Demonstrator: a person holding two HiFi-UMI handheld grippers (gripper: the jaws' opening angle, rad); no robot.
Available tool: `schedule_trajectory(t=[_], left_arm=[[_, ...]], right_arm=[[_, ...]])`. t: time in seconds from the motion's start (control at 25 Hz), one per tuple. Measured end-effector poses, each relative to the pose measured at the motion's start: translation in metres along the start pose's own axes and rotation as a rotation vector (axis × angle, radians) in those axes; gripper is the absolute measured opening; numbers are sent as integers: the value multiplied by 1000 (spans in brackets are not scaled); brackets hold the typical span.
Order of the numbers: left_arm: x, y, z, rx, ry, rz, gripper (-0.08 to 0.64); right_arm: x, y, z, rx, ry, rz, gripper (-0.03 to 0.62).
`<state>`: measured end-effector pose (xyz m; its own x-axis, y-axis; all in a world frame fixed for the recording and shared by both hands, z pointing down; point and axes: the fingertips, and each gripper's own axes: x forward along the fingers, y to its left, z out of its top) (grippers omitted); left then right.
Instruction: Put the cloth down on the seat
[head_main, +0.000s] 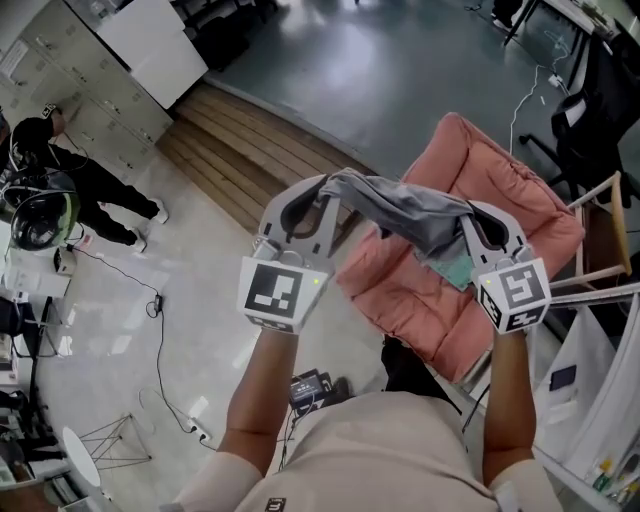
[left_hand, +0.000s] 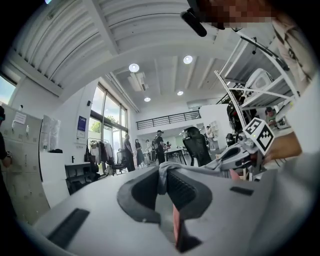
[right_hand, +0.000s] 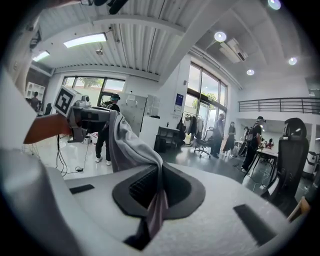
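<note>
above seat (head_main: 420, 290) — cloth (head_main: 400, 208) held, both tools.

grey cloth (head_main: 400, 208), pink seat cushion (head_main: 480, 210), white grippers with black-and-white square-marker cubes (head_main: 272, 293)

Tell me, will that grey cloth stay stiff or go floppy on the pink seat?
Probably floppy: the grey cloth sags and folds between the left tongs and right tongs. It seems light, since small pinches at its ends hold it up. It should slump onto the pink seat rather than roll.
</note>
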<state>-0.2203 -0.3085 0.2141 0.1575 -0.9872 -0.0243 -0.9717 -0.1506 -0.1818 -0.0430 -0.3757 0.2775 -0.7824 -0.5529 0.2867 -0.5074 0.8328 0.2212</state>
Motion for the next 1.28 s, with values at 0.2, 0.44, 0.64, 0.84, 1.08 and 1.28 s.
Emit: schedule_trajectory(t=[0.2,0.44,0.64,0.84,1.08,1.28], left_arm=[[35,1,-31,-17,43,1,26],[71,0,-74,-46,100,6,26],[102,-2,-119,-84,162,24,26],[127,-4,-161,-120,229,37,26],[153,-6,-214,-144,284,45,26],[175,-15,-262,-161,339,50,26]], right_arm=[[24,-26,-26,28,23,2,2],[52,-48,-61,55,59,11,2],[79,-66,-102,82,95,22,2],[107,-76,-140,106,129,32,2],[137,-87,-185,117,173,38,2],[160,-100,-231,131,206,45,3]])
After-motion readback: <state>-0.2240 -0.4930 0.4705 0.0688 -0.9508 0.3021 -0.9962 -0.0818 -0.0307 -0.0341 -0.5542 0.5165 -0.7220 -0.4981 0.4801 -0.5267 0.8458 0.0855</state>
